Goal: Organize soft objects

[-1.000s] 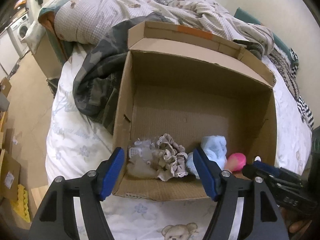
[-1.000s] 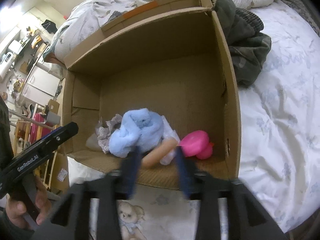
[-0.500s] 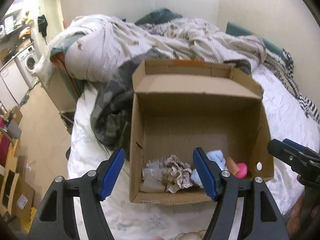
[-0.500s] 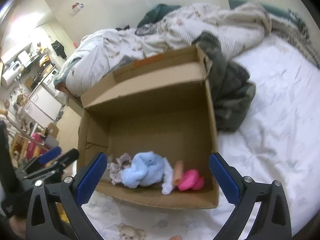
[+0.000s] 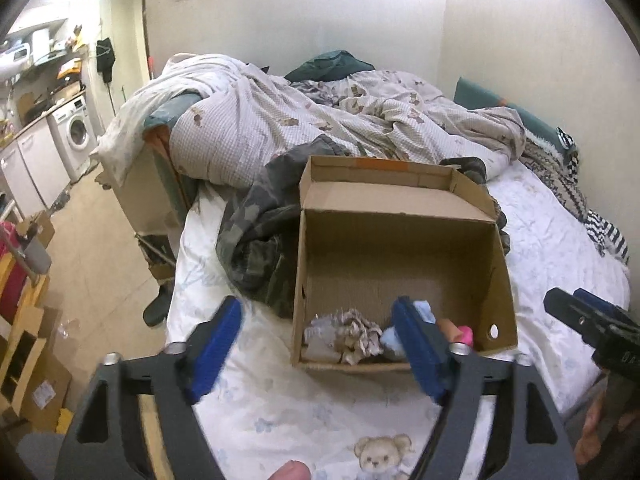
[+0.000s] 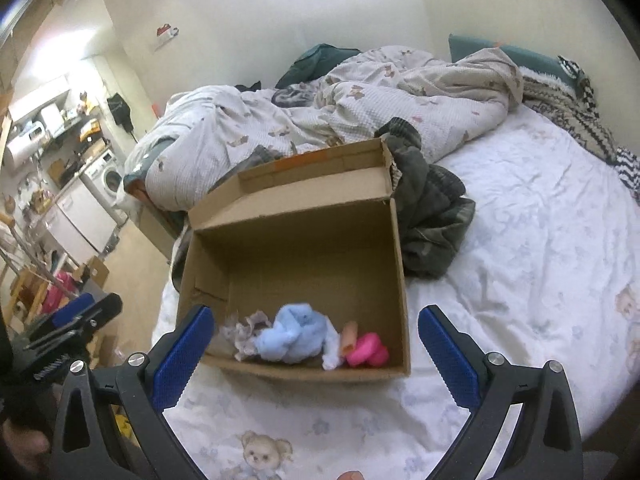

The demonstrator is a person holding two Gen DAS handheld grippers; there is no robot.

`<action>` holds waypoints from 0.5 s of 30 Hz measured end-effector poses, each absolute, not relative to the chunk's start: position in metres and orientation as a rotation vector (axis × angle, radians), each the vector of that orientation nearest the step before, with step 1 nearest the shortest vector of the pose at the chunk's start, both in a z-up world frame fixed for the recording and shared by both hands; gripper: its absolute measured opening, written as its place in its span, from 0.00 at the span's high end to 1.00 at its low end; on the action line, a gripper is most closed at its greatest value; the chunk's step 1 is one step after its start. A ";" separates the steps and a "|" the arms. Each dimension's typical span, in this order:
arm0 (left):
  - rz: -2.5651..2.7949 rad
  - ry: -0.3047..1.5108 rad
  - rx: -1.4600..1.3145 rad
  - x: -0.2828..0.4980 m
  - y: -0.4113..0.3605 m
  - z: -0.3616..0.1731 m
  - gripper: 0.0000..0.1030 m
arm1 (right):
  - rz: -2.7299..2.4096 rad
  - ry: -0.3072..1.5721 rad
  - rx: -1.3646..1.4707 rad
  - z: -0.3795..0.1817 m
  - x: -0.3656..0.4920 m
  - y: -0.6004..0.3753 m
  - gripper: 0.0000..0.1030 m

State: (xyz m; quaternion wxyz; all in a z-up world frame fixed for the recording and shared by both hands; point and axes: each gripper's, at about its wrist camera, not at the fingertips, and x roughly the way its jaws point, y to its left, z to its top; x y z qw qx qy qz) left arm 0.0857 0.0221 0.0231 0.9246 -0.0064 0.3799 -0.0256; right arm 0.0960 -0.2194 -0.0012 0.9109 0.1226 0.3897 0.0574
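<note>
An open cardboard box (image 5: 400, 248) (image 6: 304, 248) stands on the bed. Along its near wall lie a beige lace scrunchie (image 5: 358, 334) (image 6: 244, 330), a light blue plush (image 6: 294, 338) (image 5: 390, 338), a white soft piece (image 6: 330, 354), a tan tube-shaped object (image 6: 348, 336) (image 5: 446, 326) and a pink toy (image 6: 366, 350) (image 5: 464, 334). My left gripper (image 5: 320, 354) is open and empty, held back above the bed in front of the box. My right gripper (image 6: 314, 354) is open wide and empty, also in front of the box.
A camouflage garment (image 5: 260, 240) (image 6: 432, 224) lies beside the box. A rumpled duvet (image 5: 320, 120) fills the far bed. White floral bedsheet (image 6: 520, 240) spreads to the right. The floor (image 5: 92, 248), cardboard boxes (image 5: 36, 376) and a washing machine (image 5: 78, 136) are at left.
Both grippers have pulled back and up from the box, which now looks smaller and farther. The right gripper opened wide after being nearly closed over the items a second ago.
</note>
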 end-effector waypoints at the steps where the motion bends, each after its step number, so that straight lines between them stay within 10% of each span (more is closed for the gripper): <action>1: -0.047 0.776 -0.021 0.081 0.023 0.022 0.16 | 0.114 0.801 0.236 -0.001 0.092 -0.217 0.00; 15: -0.047 0.768 0.006 0.065 0.017 -0.001 0.01 | 0.115 0.803 0.083 -0.027 0.074 -0.182 0.00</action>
